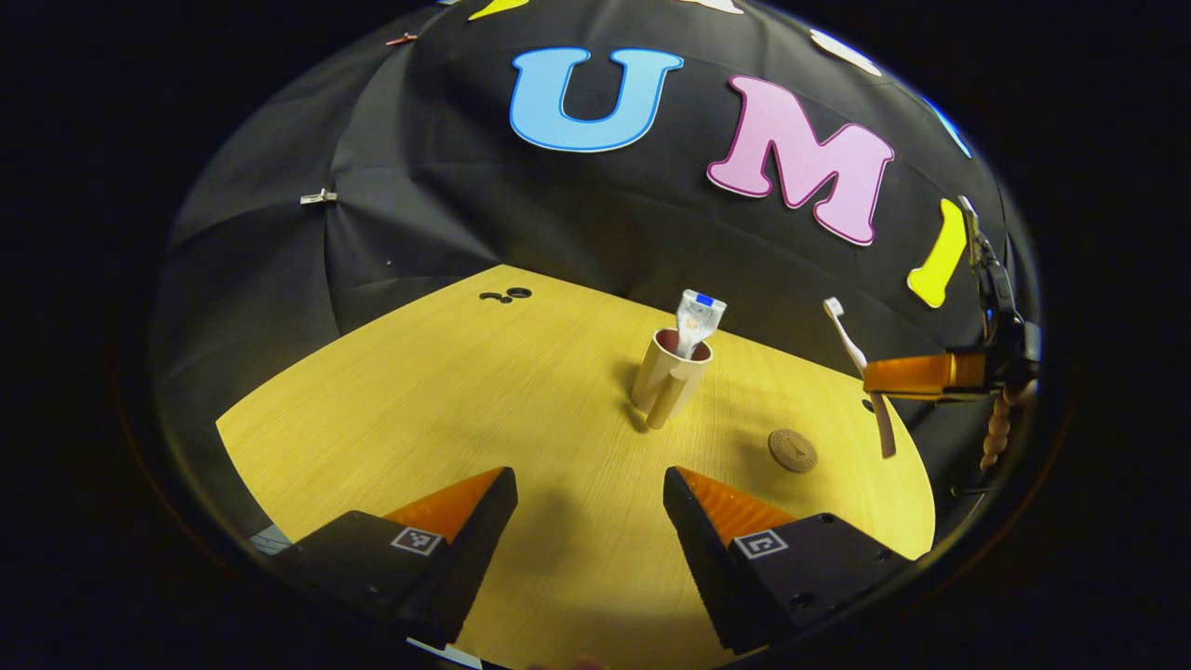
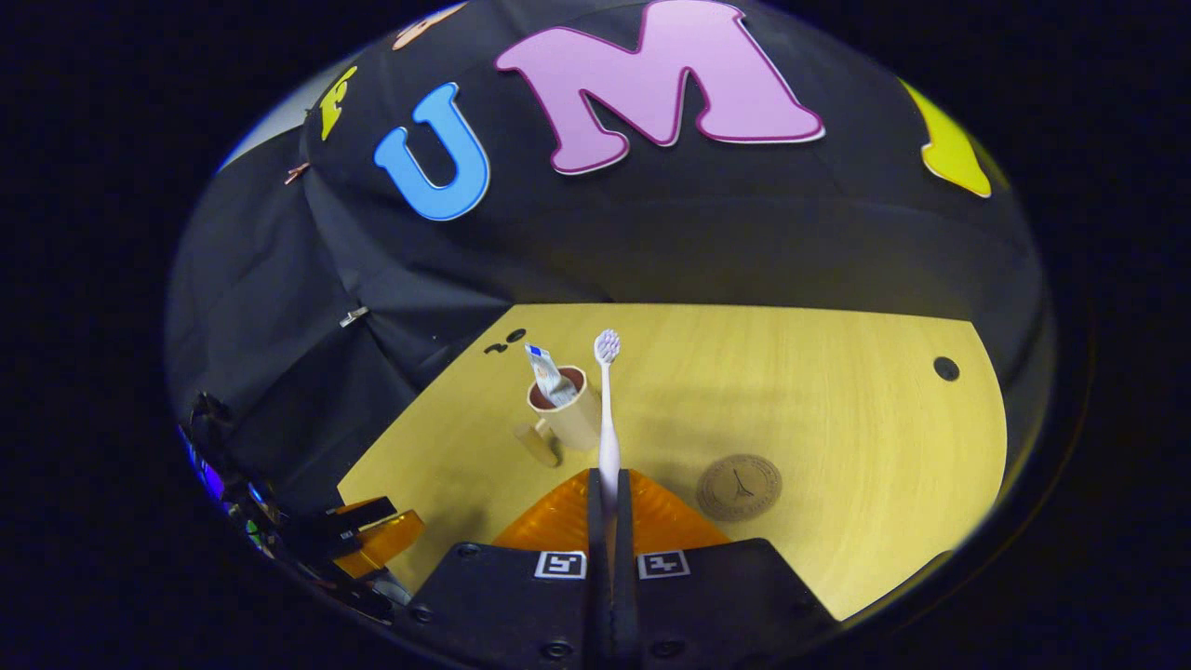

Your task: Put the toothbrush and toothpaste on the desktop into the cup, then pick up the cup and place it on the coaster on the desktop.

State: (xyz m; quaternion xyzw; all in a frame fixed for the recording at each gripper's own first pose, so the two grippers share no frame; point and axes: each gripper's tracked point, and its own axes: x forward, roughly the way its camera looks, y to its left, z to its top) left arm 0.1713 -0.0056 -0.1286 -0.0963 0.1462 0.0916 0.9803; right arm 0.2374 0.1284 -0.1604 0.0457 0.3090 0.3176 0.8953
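A beige cup (image 1: 668, 378) with a handle stands upright mid-table, with the toothpaste tube (image 1: 697, 321) sticking out of its mouth. My left gripper (image 1: 590, 502) hovers open over the near table, short of the cup. At the right, my right gripper (image 1: 916, 375) holds a white and pink toothbrush (image 1: 861, 372) in the air, head up. In the right gripper view the toothbrush (image 2: 608, 419) stands upright, and my right gripper (image 2: 609, 489) is shut on its handle, just short of the cup (image 2: 568, 409) and the tube (image 2: 546, 375). The round brown coaster (image 2: 739, 487) lies right of the cup.
The yellow wooden table (image 1: 484, 409) has small dark holes at its far left (image 1: 507, 296) and one hole at its far right (image 2: 946, 368). The coaster (image 1: 793, 450) lies flat between the cup and the table's right edge. My left gripper (image 2: 377, 540) shows at the lower left.
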